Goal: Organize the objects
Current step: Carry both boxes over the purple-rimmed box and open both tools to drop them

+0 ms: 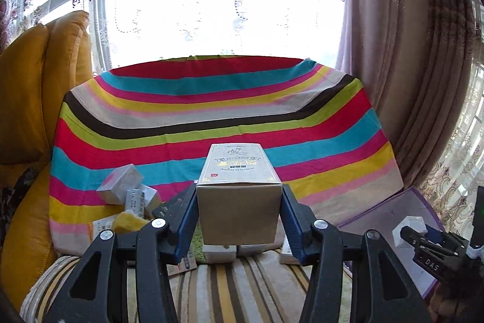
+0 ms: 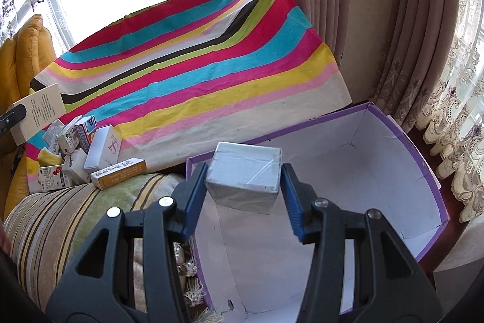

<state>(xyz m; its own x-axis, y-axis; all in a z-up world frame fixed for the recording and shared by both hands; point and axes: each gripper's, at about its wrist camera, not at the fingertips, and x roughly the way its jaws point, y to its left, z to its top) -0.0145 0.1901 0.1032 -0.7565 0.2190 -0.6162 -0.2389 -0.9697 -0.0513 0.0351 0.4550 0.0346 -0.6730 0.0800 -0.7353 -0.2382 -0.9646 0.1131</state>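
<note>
My left gripper point(image 1: 239, 217) is shut on a tall beige carton point(image 1: 237, 192) with printed text on top, held above the striped seat. The same beige carton point(image 2: 39, 112) shows at the far left of the right wrist view. My right gripper point(image 2: 243, 186) is shut on a small silver-white box point(image 2: 243, 176), which hangs over the open purple box point(image 2: 435, 171) with a white inside. In the left wrist view the right gripper point(image 1: 423, 238) with the silver-white box point(image 1: 407, 232) appears at the right, over the purple box point(image 1: 381, 212).
A pile of several small medicine cartons point(image 2: 81, 153) lies on the sofa seat by the striped cloth point(image 2: 196, 74), the same pile point(image 1: 130, 192) showing left of my left fingers. A yellow cushion point(image 1: 33, 99) stands at the left. Curtains point(image 2: 378, 20) hang at the right.
</note>
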